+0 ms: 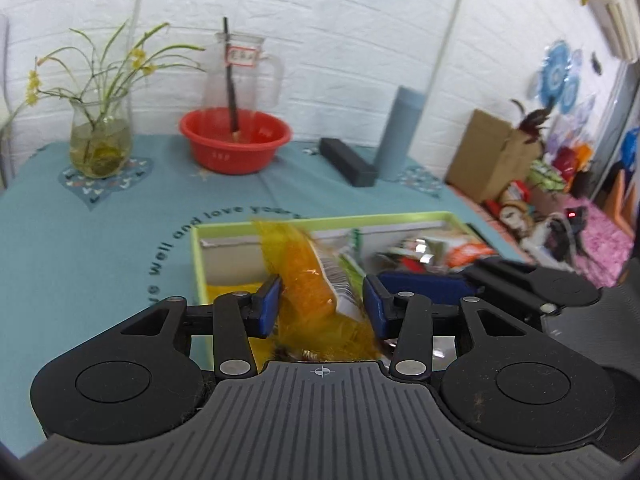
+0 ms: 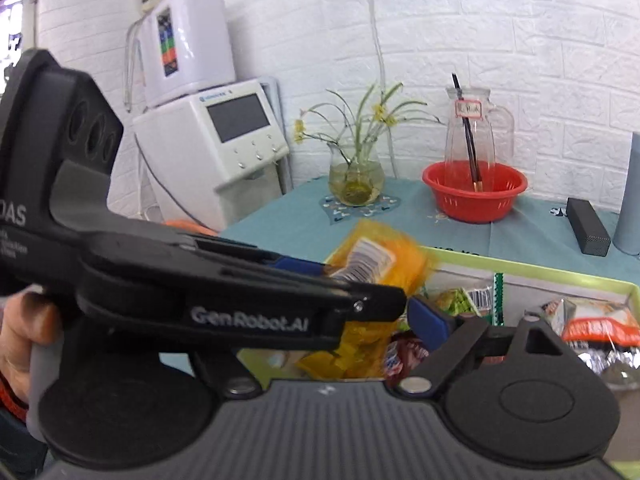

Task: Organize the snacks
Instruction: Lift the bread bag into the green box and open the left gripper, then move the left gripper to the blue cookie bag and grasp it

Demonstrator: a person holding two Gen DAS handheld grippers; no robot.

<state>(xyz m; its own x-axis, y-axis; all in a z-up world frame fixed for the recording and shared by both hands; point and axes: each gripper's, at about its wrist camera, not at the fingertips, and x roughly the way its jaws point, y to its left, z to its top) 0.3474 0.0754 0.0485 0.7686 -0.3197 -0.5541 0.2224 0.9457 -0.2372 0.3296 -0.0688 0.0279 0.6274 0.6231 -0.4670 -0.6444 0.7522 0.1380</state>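
Observation:
My left gripper (image 1: 320, 304) holds a yellow-orange snack packet (image 1: 308, 280) between its blue pads, above the left compartment of the light green tray (image 1: 320, 222). The packet also shows in the right wrist view (image 2: 380, 260), blurred. The left gripper (image 2: 320, 276) crosses the right wrist view in front. My right gripper (image 2: 384, 320) is mostly hidden behind it; only its right finger's blue pad (image 2: 428, 324) shows, over the tray (image 2: 560, 278). More yellow packets (image 2: 352, 352) lie in the left compartment, and mixed snack packets (image 2: 592, 320) in the right one.
On the teal tablecloth (image 1: 100, 240) behind the tray stand a glass vase with flowers (image 1: 100, 144), a red basin (image 1: 236, 140) with a glass jug, a black box (image 1: 348, 156) and a grey-blue cylinder (image 1: 400, 132). A white machine (image 2: 216, 148) stands left of the table.

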